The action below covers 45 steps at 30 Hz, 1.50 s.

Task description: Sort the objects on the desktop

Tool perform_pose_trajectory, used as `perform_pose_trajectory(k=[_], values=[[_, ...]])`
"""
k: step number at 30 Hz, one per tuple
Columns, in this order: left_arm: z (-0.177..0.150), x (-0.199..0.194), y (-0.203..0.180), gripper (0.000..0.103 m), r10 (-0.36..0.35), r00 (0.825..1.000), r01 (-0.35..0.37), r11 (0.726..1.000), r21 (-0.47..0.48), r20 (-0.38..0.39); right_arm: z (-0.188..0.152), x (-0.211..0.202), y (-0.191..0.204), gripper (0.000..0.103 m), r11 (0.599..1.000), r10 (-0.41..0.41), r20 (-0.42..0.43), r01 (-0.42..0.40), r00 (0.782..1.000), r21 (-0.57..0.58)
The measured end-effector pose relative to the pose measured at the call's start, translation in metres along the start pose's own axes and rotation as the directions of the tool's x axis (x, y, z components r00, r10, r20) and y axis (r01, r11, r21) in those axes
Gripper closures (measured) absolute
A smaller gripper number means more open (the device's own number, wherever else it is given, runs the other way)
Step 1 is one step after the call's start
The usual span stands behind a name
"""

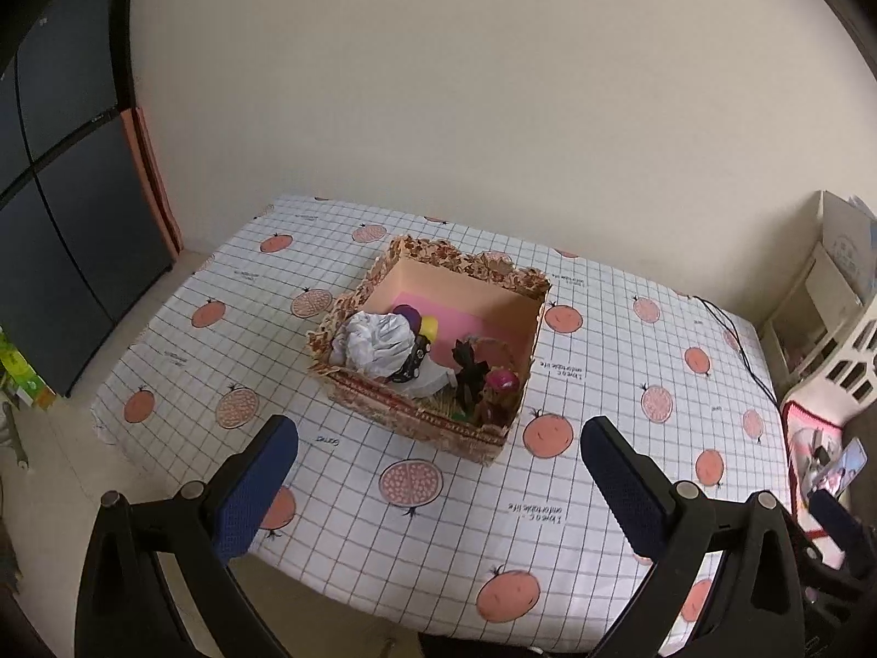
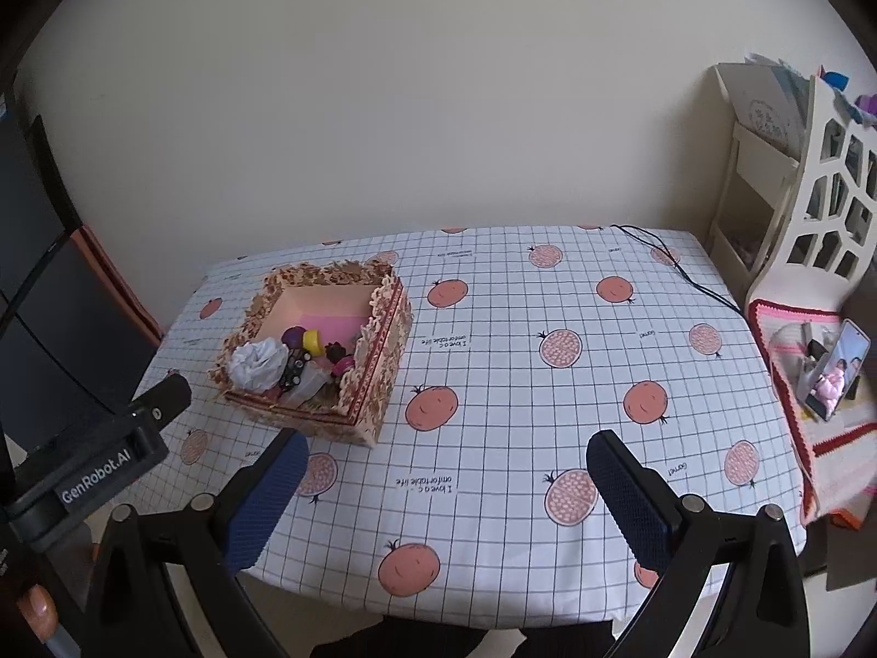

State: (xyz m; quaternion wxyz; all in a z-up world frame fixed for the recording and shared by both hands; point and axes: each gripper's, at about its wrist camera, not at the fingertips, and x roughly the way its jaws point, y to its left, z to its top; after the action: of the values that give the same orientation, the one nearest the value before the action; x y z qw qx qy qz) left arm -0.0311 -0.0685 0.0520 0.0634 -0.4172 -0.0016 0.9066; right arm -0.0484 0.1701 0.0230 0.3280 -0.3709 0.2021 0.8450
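Two tongs are in view, both with jaws apart and holding nothing: the left tongs [image 1: 438, 433] and the right tongs [image 2: 446, 452], each raised over the near edge of the table [image 2: 548, 411].

One box [image 1: 416, 422] stands ahead of the left tongs, well apart from the fingers; from the right tongs it lies ahead and to the left. All loose objects sit inside it, crowded toward the near wall, the far half bare down to a pink liner. That grouping suggests the sorting is done or nearly so; nothing loose shows on the cloth around the box.

Contents counted as far as visible:
- one crumpled white paper [image 1: 378, 345];
- one purple ball [image 1: 408, 315];
- one yellow piece [image 1: 430, 326];
- one dark figure [image 1: 468, 373];
- one pink cap [image 1: 503, 380].

Further items beneath these cannot be told apart.

One cable [image 2: 674, 266] runs along the table's far right corner, well beyond the right tongs.
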Motion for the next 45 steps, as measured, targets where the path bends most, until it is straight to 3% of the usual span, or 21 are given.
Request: perform_pose_trajectory(k=[24,45], values=[[-0.022,-0.050,0.019,0.000,0.004,1.000,-0.004,1.000,0.002,0.031,-0.014,-0.041,0.028,0.000,0.999,-0.008,0.032,0.009,0.999,-0.035],[-0.022,-0.054,0.016,0.000,0.001,0.999,-0.001,1.000,0.004,0.036,-0.013,-0.039,0.027,0.000,0.999,0.001,0.029,0.000,1.000,-0.035]])
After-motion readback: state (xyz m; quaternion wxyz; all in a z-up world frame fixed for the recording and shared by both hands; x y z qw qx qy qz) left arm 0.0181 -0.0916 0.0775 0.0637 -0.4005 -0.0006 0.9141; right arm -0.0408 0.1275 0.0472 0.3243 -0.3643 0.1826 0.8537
